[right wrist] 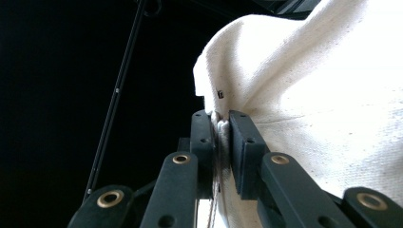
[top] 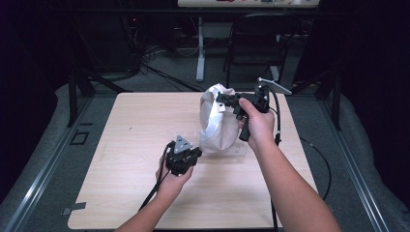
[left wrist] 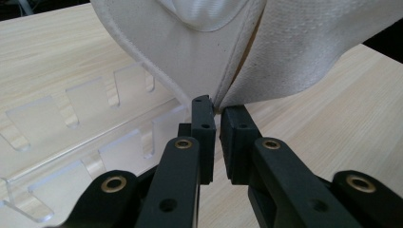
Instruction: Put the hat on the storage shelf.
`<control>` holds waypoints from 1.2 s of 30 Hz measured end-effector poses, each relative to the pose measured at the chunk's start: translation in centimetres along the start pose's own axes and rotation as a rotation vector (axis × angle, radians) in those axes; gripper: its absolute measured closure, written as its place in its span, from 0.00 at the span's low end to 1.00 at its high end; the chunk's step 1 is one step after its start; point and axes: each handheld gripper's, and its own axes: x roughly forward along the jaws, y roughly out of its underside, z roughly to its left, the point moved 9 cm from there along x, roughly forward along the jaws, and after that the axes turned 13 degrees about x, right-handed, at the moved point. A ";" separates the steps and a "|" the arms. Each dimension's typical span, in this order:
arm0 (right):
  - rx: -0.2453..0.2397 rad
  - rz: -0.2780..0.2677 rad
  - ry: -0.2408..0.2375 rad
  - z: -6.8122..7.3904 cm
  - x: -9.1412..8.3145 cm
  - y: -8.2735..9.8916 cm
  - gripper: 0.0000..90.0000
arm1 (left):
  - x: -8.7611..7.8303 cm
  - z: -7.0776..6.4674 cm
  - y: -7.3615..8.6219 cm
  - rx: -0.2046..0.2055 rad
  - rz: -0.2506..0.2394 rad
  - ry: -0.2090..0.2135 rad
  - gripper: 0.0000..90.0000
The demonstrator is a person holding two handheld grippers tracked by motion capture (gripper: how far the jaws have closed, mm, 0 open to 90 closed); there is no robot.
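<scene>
A white cloth bag (top: 212, 121) stands lifted over the middle of the wooden table (top: 130, 154), its mouth turned to the left. My right gripper (top: 221, 99) is shut on the bag's upper rim (right wrist: 332, 95), and cloth is squeezed between its jaws (right wrist: 221, 118). My left gripper (top: 197, 152) sits low at the bag's bottom left. Its jaws are nearly together, pinching a fold of the bag's lower edge (left wrist: 190, 57) at their tips (left wrist: 218, 111).
A clear acrylic rack (left wrist: 71, 142) with slotted tabs lies flat on the table under the bag, seen faintly (top: 232, 152) from above. Beyond the far edge stand a dark chair (top: 256, 43), a white desk leg (top: 200, 48) and floor cables.
</scene>
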 end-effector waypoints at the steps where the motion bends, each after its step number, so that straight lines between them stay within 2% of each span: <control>1: 0.000 0.001 0.003 0.0 0.0 0.0 0.90 | 0.0 0.0 0.1 0.002 0.003 -0.003 0.94; 3: -0.008 0.008 0.007 -0.3 0.0 0.2 0.90 | -0.1 0.2 0.3 0.009 0.014 -0.018 0.94; 6: -0.012 0.017 0.018 -0.5 0.1 0.3 0.90 | 0.0 0.4 0.8 0.000 0.022 -0.015 0.94; 15: -0.017 0.025 0.040 -1.2 0.5 0.6 0.90 | 0.5 0.2 1.6 0.013 0.063 -0.013 0.95; 22: -0.025 0.029 0.066 -2.0 0.7 0.6 0.90 | 0.8 0.2 1.9 0.002 0.070 -0.008 0.95; 24: -0.023 0.029 0.081 -2.3 0.8 0.7 0.90 | 1.1 0.3 2.6 -0.001 0.102 -0.001 0.95; 26: -0.039 0.036 0.108 -2.8 0.9 0.8 0.90 | 1.2 0.4 2.9 -0.007 0.093 0.001 0.95; 35: -0.032 0.037 0.102 -3.3 1.0 0.8 0.90 | 1.2 0.3 2.9 -0.023 0.077 0.008 0.94; 36: -0.035 0.037 0.103 -3.3 0.9 0.8 0.90 | 1.2 0.3 2.9 -0.028 0.073 0.012 0.91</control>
